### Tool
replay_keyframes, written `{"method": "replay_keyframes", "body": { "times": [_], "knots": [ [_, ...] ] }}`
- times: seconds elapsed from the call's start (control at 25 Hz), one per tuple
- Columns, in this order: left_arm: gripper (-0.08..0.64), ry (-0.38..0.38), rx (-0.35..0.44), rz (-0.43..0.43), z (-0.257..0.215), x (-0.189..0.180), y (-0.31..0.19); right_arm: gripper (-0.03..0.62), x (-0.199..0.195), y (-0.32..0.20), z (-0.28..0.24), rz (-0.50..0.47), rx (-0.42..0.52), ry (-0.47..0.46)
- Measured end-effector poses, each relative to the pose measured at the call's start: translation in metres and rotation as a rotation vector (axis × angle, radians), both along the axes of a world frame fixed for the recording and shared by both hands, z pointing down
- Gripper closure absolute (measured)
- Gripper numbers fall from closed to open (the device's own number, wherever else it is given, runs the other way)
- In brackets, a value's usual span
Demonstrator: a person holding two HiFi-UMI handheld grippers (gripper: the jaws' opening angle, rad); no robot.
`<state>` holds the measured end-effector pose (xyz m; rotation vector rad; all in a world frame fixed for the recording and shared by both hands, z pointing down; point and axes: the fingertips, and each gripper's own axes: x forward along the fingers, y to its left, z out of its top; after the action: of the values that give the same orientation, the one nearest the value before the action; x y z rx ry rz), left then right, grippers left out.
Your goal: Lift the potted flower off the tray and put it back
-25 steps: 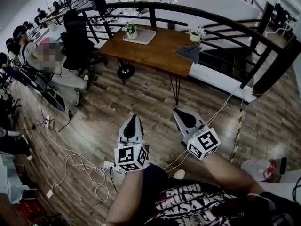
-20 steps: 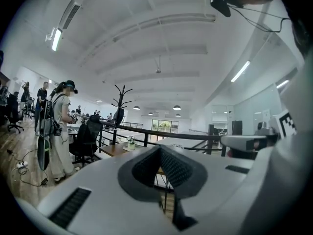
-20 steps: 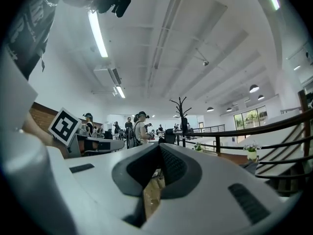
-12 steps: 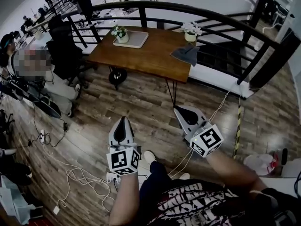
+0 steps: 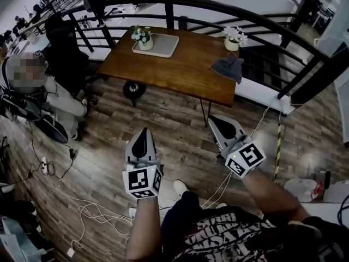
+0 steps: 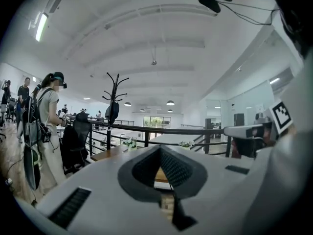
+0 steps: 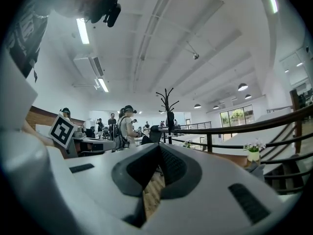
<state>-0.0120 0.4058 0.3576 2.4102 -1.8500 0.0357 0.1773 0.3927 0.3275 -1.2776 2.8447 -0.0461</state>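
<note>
Potted flower [image 5: 143,37]: a small white pot with pale blooms, standing upright on the left part of the flat light tray [image 5: 165,45], which lies at the far left corner of the wooden table [image 5: 180,67]. A second potted flower [image 5: 233,38] stands at the table's far right edge, with a grey cloth [image 5: 228,68] just near of it. A dark railing [image 5: 218,7] curves behind the table. Left gripper [image 5: 143,132]: held level over the plank floor [image 5: 180,143], well short of the table, jaws pressed together with nothing between them. Right gripper [image 5: 216,121]: likewise level and near of the table, jaws closed tip to tip and empty. Neither gripper touches the pot or tray. Cables [image 5: 82,212] trail over the floor at near left.
</note>
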Motion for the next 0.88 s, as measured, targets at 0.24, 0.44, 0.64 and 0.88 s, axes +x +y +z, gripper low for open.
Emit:
{"method": "replay_keyframes", "body": {
  "times": [0.24, 0.44, 0.64, 0.88],
  "knots": [
    [0.552, 0.014, -0.058, 0.013, 0.016, -0.051, -0.037, 0.601, -0.027, -0.042, -0.003, 0.049, -0.008, 0.012],
    [0.552, 0.049, -0.083, 0.028, 0.016, -0.071, -0.055, 0.601, -0.035, -0.049, -0.015, 0.068, -0.027, -0.004],
    [0.552, 0.085, -0.017, 0.024, -0.005, -0.065, -0.062, 0.601, -0.03, -0.052, -0.025, 0.077, -0.021, 0.018],
    [0.552, 0.08, -0.011, 0.036, -0.009, -0.064, -0.07, 0.601, -0.043, -0.069, -0.032, 0.061, 0.004, -0.005]
  ]
}}
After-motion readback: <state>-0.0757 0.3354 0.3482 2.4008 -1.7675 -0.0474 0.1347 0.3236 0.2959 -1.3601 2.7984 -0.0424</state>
